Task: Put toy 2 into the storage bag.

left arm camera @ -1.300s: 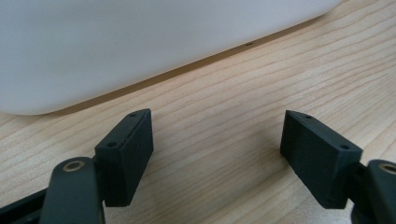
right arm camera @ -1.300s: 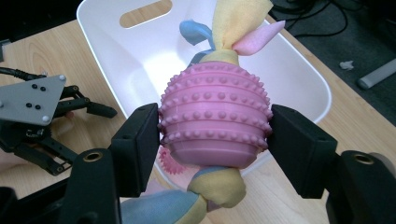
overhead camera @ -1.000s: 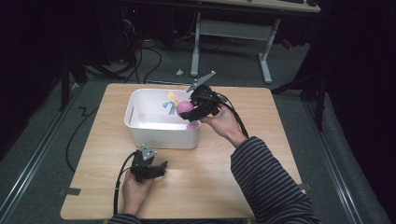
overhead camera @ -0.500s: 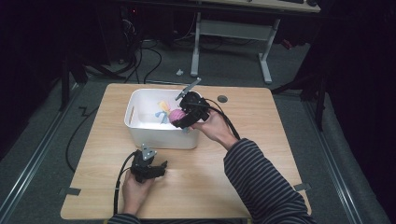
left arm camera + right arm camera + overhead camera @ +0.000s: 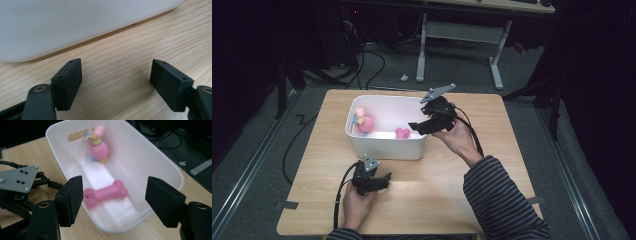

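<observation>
A white plastic bin point(image 5: 384, 150) stands on the wooden table point(image 5: 452, 200). Inside it lie a pink spiky bone toy point(image 5: 402, 133) and a pink ball toy with coloured tufts point(image 5: 364, 123). My right gripper point(image 5: 414, 126) hovers over the bin's right end. Its jaws have just been opening, and nothing is pressed between them. In the right gripper view the bone point(image 5: 106, 193) rests on the bin floor beyond the open right gripper point(image 5: 115, 185), with the ball toy point(image 5: 99, 150) farther off. My left gripper point(image 5: 384, 181) rests open on the table before the bin, its jaws empty point(image 5: 116, 72).
The bin's near wall point(image 5: 75, 22) stands close ahead of the left jaws. The left gripper's grey plate point(image 5: 17, 178) shows beside the bin point(image 5: 160, 162). Bare tabletop lies right of the bin. Cables and desk legs point(image 5: 497, 65) are on the floor behind.
The right gripper carried the pink bone toy down into the bin, opened and let it go; the bone now lies on the bin floor. The left gripper stayed still.
</observation>
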Available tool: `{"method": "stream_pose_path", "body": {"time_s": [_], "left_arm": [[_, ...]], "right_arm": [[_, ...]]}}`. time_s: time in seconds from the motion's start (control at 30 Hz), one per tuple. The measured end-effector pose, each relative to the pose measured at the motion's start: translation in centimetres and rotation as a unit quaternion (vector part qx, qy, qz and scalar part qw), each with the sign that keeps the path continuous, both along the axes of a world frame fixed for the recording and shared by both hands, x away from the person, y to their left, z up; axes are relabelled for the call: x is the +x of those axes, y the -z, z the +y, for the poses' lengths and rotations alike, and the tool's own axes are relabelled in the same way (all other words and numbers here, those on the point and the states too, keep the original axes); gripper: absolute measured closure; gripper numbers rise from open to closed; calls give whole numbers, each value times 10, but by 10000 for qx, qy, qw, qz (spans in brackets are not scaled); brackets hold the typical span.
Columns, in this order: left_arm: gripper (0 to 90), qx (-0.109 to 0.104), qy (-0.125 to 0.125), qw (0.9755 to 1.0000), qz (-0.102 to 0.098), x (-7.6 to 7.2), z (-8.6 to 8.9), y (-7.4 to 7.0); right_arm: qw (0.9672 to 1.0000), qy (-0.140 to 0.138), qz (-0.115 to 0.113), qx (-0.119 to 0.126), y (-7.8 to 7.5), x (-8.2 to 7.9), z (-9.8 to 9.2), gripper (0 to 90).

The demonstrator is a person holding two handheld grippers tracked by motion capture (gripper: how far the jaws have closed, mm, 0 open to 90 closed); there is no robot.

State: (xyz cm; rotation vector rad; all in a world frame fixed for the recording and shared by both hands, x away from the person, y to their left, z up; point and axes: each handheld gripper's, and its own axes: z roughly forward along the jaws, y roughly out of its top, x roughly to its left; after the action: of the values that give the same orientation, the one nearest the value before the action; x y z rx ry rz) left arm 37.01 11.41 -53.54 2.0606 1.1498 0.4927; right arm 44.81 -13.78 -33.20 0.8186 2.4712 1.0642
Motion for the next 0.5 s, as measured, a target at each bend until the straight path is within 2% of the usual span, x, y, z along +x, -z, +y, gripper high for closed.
{"method": "stream_pose_path", "body": {"time_s": [0.03,0.07,0.1,0.23,0.33,0.37,0.43,0.5], "left_arm": [[260,0,0,10000,0,0,0,0],[260,-3,-7,10000,-2,0,0,0],[261,-3,-5,10000,6,0,0,0],[259,-4,-2,10000,8,0,0,0],[257,-1,-5,10000,-1,0,0,0],[257,-1,-5,10000,-1,0,0,0],[258,-1,-16,10000,-2,-1,0,0],[258,0,-16,10000,-3,-1,0,0]], "right_arm": [[9999,66,14,104,0,-2,-6,318],[9999,66,14,104,0,-2,-6,318],[9996,151,-9,247,0,-5,-17,327],[9990,314,6,316,3,-9,-32,333],[9982,466,-51,369,2,-17,-50,340],[9982,466,-51,369,2,-17,-50,340],[9971,581,-146,470,-1,-26,-66,345],[9966,641,-155,499,-1,-30,-71,346]]}}
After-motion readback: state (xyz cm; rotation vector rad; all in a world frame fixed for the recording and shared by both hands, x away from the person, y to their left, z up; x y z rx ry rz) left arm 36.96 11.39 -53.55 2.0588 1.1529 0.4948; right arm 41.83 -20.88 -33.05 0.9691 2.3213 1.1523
